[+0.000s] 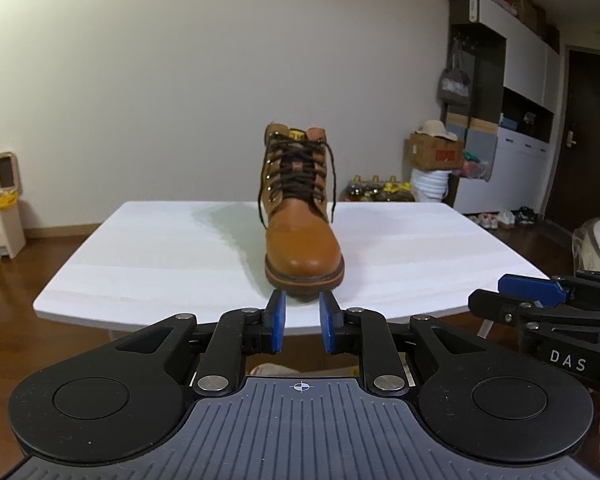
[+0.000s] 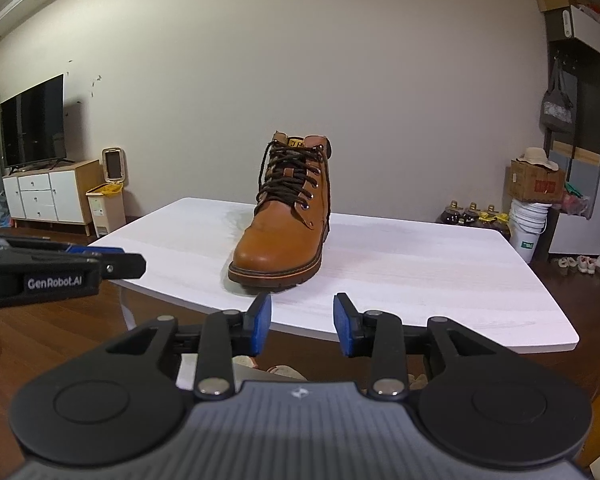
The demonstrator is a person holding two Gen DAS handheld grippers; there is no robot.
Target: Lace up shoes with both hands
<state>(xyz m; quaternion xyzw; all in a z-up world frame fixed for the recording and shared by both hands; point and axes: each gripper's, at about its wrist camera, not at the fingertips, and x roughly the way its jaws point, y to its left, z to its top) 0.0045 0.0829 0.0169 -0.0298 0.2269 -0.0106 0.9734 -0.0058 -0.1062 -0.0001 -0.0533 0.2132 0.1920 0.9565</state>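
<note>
The left gripper (image 1: 302, 322) sat low in the centre of the left wrist view, its blue-padded fingers (image 1: 278, 322) spread a little way apart and pinching nothing. They hovered at the near edge of the bench (image 1: 160, 256), just short of the toe of the boot (image 1: 305, 240). At the right edge of the same frame the right gripper (image 1: 540, 292) reached in sideways, off the corner of the bench.

In the right wrist view the right gripper (image 2: 302, 326) also had its fingers (image 2: 260, 324) spread, wider than the left pair, with nothing between them. They hung over the near edge of the bench (image 2: 420, 276), the boot (image 2: 284, 236) just beyond and slightly left of their gap. The left gripper (image 2: 112, 262) showed at the left edge of that frame, apart from the boot.

The tan leather boot stood upright on its sole in the middle of the white bench, toe pointing toward the cameras. Dark brown laces (image 1: 300, 172) crossed up its front through the eyelets, and two loose ends dangled down either side of the tongue, untied.

Beyond the bench, a bin (image 2: 104, 204) stood by the wall at left of the right wrist view, near a television (image 2: 32, 120) on a white cabinet. A cardboard box (image 2: 536, 184) rested on white buckets at right.
</note>
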